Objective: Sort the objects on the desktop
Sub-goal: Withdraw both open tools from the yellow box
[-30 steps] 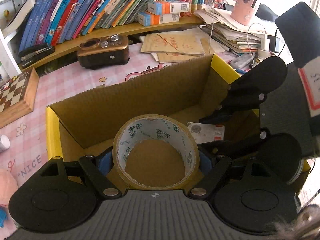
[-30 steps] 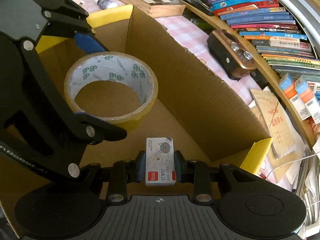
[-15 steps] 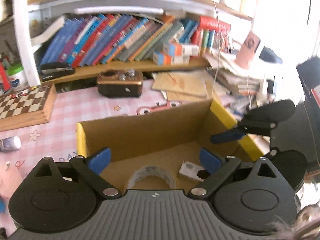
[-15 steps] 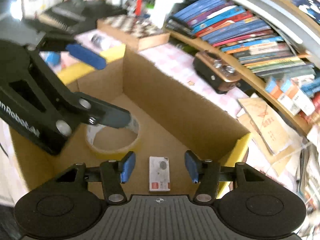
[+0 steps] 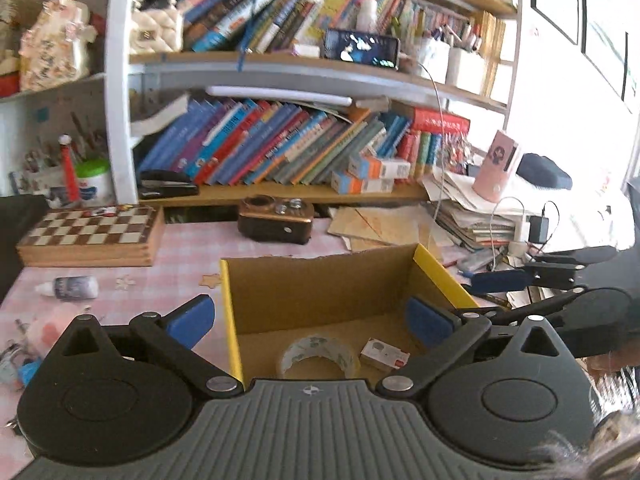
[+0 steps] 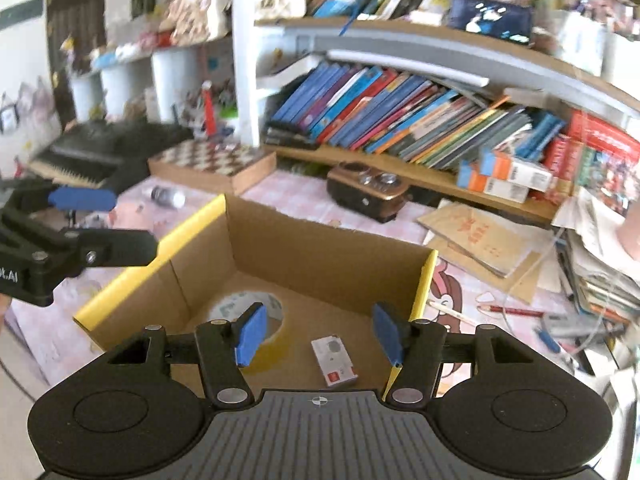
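Both my tongs empty above the open brown cardboard box [image 5: 316, 292].
My left tongs [image 5: 310, 318] and right tongs [image 6: 320, 330] have just been opening; the clear tape roll [image 5: 318, 354] and small white card box [image 6: 334, 360] lie inside, lower centre.

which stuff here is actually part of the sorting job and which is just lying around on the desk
Part of the job:
- cardboard box
- tape roll, lying in the box
- small staple box, lying in the box
- glue bottle on the desk, likely to be sorted next

Just lying about:
- chessboard
- brown radio
- shelved books
- paper stack
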Demonstrator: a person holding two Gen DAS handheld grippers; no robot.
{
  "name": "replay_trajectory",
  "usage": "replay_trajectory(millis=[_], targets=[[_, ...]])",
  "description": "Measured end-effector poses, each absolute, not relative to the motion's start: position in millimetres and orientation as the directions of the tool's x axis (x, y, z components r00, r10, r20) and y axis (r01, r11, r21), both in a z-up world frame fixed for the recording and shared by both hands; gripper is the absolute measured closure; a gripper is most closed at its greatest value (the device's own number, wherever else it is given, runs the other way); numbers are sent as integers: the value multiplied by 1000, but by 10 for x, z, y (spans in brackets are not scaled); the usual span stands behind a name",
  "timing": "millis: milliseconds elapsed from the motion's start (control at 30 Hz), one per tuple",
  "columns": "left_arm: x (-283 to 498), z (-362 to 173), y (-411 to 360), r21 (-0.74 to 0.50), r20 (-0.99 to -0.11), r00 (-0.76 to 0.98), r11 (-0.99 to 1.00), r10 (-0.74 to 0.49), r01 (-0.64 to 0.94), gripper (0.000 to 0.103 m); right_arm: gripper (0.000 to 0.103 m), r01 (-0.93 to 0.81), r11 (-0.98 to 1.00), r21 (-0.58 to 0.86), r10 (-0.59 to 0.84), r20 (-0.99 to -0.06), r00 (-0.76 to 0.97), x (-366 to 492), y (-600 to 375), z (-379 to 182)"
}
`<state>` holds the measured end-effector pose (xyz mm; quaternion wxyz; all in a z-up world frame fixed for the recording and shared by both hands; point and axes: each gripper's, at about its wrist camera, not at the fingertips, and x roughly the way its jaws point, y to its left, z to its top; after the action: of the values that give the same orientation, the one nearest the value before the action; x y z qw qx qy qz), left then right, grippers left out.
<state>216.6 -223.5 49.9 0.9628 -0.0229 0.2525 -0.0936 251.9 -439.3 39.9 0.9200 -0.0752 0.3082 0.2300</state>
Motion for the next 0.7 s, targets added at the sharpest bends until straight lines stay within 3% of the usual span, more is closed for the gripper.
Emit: replay_trajectory(millis=[400, 700], targets=[[1591, 504, -1876, -186, -450, 885, 982, -116, 35, 0, 37, -300, 954, 19, 263, -535, 803, 1938, -4394, 409], [1247, 392, -1687, -130, -460, 886, 991, -68, 9, 0, 37, -219, 974, 48, 210, -548, 810, 1505, -4230, 237]])
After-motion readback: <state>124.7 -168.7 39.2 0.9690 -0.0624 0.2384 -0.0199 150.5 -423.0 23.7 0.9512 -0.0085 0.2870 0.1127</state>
